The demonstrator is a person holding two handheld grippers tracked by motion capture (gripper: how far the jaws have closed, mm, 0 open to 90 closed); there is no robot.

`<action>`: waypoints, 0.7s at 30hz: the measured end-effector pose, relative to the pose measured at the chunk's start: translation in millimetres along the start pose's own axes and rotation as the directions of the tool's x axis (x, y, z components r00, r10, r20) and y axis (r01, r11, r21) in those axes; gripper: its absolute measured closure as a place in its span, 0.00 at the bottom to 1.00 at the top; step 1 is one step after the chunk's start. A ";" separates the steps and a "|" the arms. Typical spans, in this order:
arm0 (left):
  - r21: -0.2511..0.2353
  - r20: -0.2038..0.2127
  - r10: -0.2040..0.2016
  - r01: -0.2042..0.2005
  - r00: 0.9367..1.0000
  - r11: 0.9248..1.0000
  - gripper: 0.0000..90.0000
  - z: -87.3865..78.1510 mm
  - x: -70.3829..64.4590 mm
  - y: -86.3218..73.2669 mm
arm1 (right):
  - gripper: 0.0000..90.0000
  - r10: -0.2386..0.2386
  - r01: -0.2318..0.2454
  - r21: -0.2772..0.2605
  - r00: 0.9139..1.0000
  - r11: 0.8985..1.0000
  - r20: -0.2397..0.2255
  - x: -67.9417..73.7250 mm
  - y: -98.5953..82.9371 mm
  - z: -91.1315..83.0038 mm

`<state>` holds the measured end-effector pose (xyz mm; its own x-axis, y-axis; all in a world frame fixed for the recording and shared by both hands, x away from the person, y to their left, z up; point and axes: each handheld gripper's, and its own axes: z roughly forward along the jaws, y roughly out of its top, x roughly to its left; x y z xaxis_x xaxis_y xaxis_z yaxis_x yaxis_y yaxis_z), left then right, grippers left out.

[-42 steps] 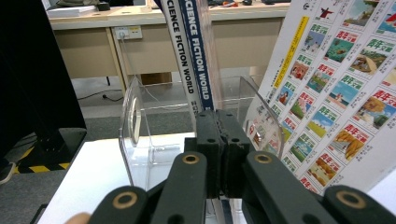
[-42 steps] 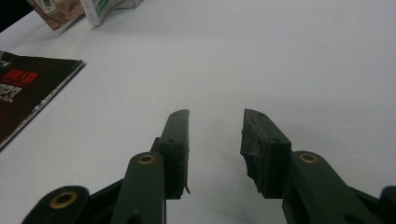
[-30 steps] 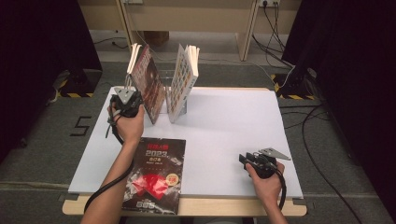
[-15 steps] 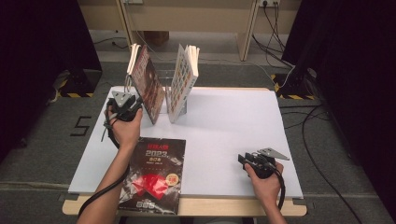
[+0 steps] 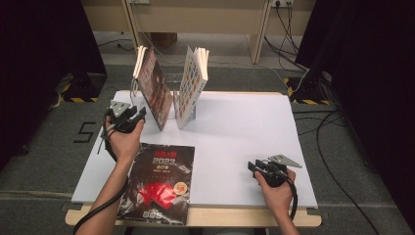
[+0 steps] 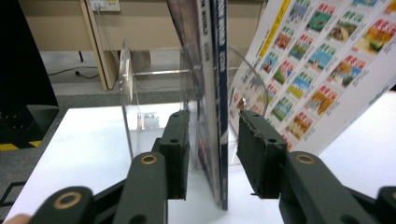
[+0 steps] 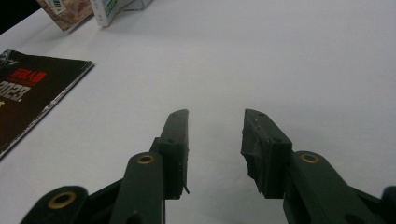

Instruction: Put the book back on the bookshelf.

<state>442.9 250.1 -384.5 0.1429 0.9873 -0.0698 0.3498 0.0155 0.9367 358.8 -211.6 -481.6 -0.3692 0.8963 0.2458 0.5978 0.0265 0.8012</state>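
Two books lean in a clear acrylic stand at the table's back left: a dark-covered book and a book with colourful picture tiles. My left gripper is at the dark book's near edge. In the left gripper view my left gripper is open, its jaws straddling the dark book with gaps on both sides; the tiled book stands to the right. My right gripper rests low at the front right, and my right gripper is open over bare table.
A black magazine with red print lies flat at the front left, overhanging the white table; it is the black magazine at the left of the right gripper view. Cables run over the floor to the right.
My left gripper has drawn slightly back toward the person and to the left, staying at the dark book's edge. The right gripper has not moved.
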 end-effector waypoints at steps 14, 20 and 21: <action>0.063 0.011 0.015 -0.015 1.000 0.998 0.66 -8.1 10.6 -15.5 | 0.68 -0.018 0.018 0.005 1.000 1.000 -0.010 6.9 4.7 2.3; 0.089 0.009 0.013 -0.014 1.000 0.996 0.66 -11.6 18.3 -23.4 | 0.68 -0.027 0.028 0.014 1.000 1.000 -0.015 10.9 7.7 4.0; 0.097 0.009 0.014 -0.015 1.000 0.995 0.66 -12.1 19.7 -25.4 | 0.68 -0.028 0.029 0.014 0.999 0.999 -0.016 11.4 8.2 4.4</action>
<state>425.6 271.1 -405.5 0.1564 0.9859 -0.0597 0.4354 -0.0146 0.9001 362.6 -199.3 -474.6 -0.3970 0.8881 0.2315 0.5969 0.0582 0.8002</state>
